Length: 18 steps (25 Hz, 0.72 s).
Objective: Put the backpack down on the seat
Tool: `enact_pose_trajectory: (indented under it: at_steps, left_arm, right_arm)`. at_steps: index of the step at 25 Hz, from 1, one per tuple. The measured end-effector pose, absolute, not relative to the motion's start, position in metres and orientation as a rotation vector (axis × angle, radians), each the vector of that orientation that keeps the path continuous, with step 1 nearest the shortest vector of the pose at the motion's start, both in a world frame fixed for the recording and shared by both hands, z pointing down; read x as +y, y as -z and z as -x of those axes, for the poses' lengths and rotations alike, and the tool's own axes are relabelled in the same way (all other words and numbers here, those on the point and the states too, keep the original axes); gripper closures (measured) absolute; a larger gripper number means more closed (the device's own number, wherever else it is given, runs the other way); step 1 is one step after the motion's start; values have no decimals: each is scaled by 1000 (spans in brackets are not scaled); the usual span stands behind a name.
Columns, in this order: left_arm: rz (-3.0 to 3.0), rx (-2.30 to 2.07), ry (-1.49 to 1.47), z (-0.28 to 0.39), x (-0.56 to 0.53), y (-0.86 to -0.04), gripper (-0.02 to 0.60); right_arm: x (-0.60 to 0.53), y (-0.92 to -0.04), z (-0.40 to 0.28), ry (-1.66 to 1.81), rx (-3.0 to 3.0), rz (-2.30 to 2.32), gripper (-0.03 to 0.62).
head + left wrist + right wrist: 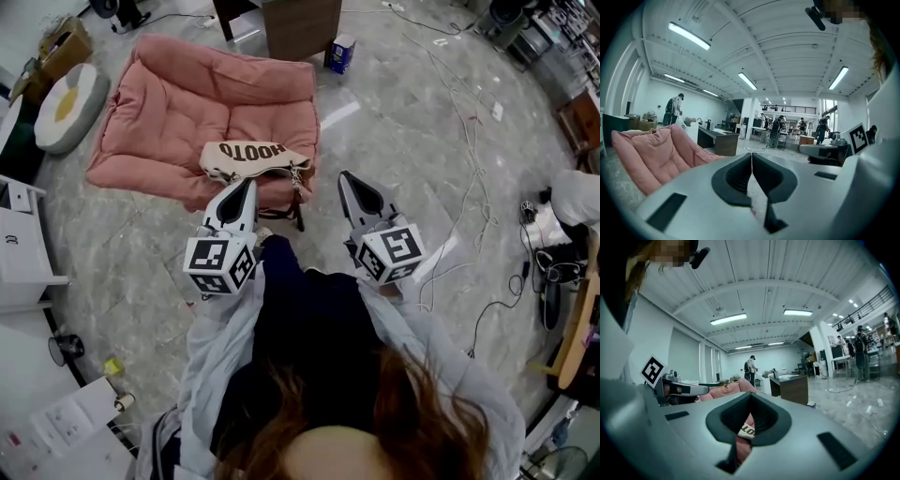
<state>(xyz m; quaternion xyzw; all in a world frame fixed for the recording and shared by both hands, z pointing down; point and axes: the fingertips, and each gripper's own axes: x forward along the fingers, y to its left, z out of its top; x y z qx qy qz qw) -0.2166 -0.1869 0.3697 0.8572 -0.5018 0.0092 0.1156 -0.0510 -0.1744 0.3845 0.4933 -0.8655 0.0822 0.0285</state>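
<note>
My left tongs (249,184) and right tongs (345,177) pressed together, empty, bag (246,157) on seat (169,103) whole only in head view

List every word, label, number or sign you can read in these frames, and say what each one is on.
"HOOTO": dark print on the beige backpack lying on the pink seat, as it reads across the head view. The right gripper view shows only a fragment.
Blue container on the floor: label too small to read.
Left gripper and right gripper: the cubes carry square marker patterns, no words.
</note>
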Motion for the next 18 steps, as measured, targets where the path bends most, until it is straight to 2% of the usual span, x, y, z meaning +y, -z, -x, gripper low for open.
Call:
enact_pose_trajectory:
  at_steps: [18]
  left_arm:
    - [-2447,-1476,-122,220,-180,-402,560]
  right_arm:
    - [-167,-413,45,-432,-2642,-1535,588]
